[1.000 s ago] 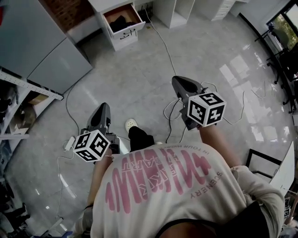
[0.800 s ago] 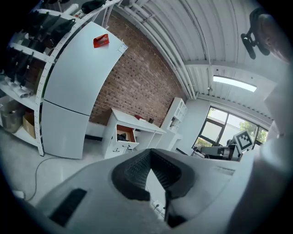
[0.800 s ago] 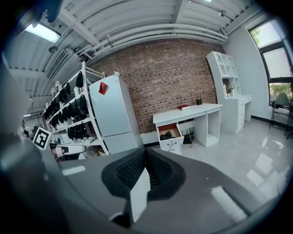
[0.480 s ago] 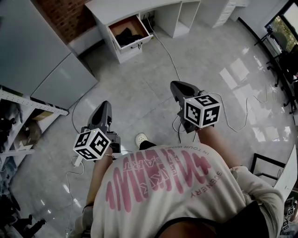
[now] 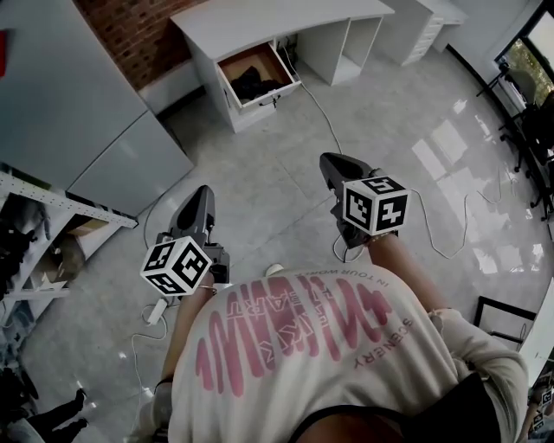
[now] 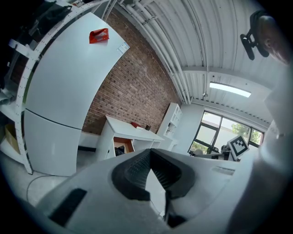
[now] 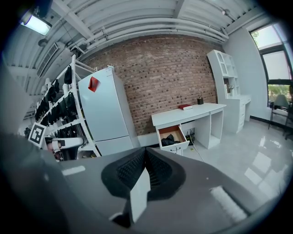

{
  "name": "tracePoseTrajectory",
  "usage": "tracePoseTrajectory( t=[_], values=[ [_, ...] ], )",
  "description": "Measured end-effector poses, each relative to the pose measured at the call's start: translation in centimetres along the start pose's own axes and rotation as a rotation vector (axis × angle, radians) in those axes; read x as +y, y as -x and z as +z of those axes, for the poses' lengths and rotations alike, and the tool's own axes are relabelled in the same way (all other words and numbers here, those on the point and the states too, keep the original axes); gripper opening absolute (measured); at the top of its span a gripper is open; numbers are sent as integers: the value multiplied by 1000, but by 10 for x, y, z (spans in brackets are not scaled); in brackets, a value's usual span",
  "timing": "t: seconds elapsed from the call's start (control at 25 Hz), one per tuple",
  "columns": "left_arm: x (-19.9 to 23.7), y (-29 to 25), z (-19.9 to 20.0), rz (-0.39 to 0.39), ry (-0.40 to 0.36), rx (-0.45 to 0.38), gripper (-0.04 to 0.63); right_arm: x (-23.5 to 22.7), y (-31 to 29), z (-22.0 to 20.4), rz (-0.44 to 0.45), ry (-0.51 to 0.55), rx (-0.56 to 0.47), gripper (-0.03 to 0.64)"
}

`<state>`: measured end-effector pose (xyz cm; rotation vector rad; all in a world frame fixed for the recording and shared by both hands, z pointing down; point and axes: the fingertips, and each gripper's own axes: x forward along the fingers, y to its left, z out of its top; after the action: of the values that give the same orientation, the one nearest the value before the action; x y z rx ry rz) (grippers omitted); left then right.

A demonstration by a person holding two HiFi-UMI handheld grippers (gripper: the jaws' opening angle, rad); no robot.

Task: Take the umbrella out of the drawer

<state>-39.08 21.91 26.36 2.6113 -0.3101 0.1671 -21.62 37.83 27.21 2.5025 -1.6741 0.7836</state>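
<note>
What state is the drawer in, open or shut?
Open. The drawer stands pulled out from the desk, and a dark thing lies inside it.

Glossy grey floor [image 5: 260, 186] is crossed by white cable [image 5: 320, 108] from far desk [image 5: 260, 19], drawer [image 5: 267, 100] open; pwr strip [image 5: 157, 311] seen near left, fridge [image 5: 86, 121] far left.
</note>
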Motion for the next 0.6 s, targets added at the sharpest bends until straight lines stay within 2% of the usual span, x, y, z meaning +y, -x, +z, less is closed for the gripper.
tracePoseTrajectory(
  t=[0.32, 0.6],
  values=[
    [23, 5, 2, 21, 24, 3, 3, 25, -33, -9, 39, 30, 74, 12],
    [47, 6, 3, 67, 65, -10, 3, 34, -55, -4, 71, 51, 87, 12]
  ],
)
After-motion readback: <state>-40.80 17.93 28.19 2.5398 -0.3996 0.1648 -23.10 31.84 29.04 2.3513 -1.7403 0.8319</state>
